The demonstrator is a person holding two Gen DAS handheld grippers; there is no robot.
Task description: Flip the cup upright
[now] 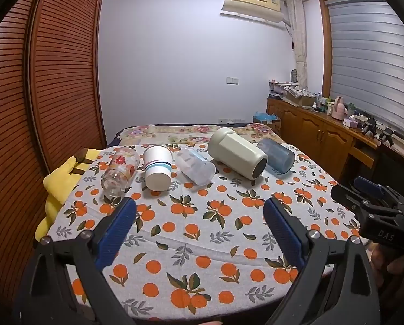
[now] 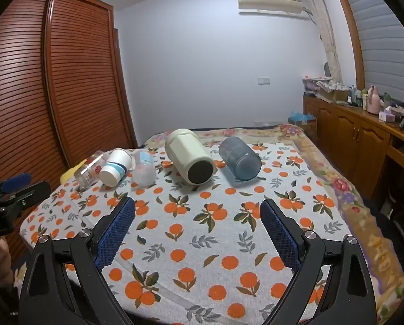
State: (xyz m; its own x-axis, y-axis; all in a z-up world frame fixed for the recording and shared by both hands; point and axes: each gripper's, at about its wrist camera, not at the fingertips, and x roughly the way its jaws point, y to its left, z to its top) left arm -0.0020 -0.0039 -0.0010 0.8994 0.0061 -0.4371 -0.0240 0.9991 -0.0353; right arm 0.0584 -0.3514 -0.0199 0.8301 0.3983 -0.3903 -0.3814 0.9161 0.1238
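Observation:
Several cups lie on their sides in a row on the orange-print cloth. From the left: a clear glass with red print, a white paper cup with blue stripes, a clear plastic cup, a big cream tumbler and a blue translucent cup. The same row shows in the right wrist view: glass, paper cup, clear cup, tumbler, blue cup. My left gripper is open and empty, well short of the cups. My right gripper is open and empty, facing the tumbler.
A yellow cloth hangs at the table's left edge. A slatted wooden wardrobe stands on the left. A wooden cabinet with clutter runs along the right. A floral bedspread lies beyond and right of the cloth.

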